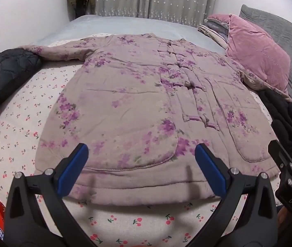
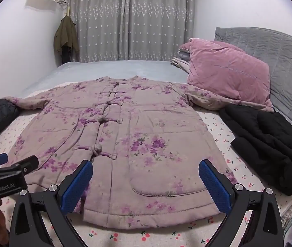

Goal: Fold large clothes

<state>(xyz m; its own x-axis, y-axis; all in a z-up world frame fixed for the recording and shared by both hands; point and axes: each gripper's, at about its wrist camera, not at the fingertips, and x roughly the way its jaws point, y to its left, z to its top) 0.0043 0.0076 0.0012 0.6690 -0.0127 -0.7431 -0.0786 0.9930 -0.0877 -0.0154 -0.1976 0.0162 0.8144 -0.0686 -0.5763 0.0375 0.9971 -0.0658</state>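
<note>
Left gripper point(image 1: 141, 164): jaws spread wide, nothing between them; it hangs over the near hem, left of the front closure. Judged a ready stance ahead of a first grasp.
Right gripper point(image 2: 146, 179): likewise released and empty, poised over the hem on the pocket side, so the pair brackets the bottom edge.
Padded floral coat point(image 2: 113, 144): the task's garment lies front up and spread flat on the bed, hem nearest, collar farthest, knot buttons fastened down the middle. Judged laid out this way so folds can start from an edge; no fold yet made.
Cherry-print sheet point(image 1: 22, 111): bare beside the coat, giving room to fold.
Black quilted jacket point(image 1: 4, 76): at the left, touching the coat's left sleeve end.
Folded black garment point(image 2: 269, 144): at the right, lying over the right sleeve end; likely needs clearing before that sleeve folds in.
Pink pillow point(image 2: 228, 76): just beyond the right sleeve, against the grey headboard point(image 2: 279, 61).
Curtain point(image 2: 131, 20): farthest, closed.
</note>
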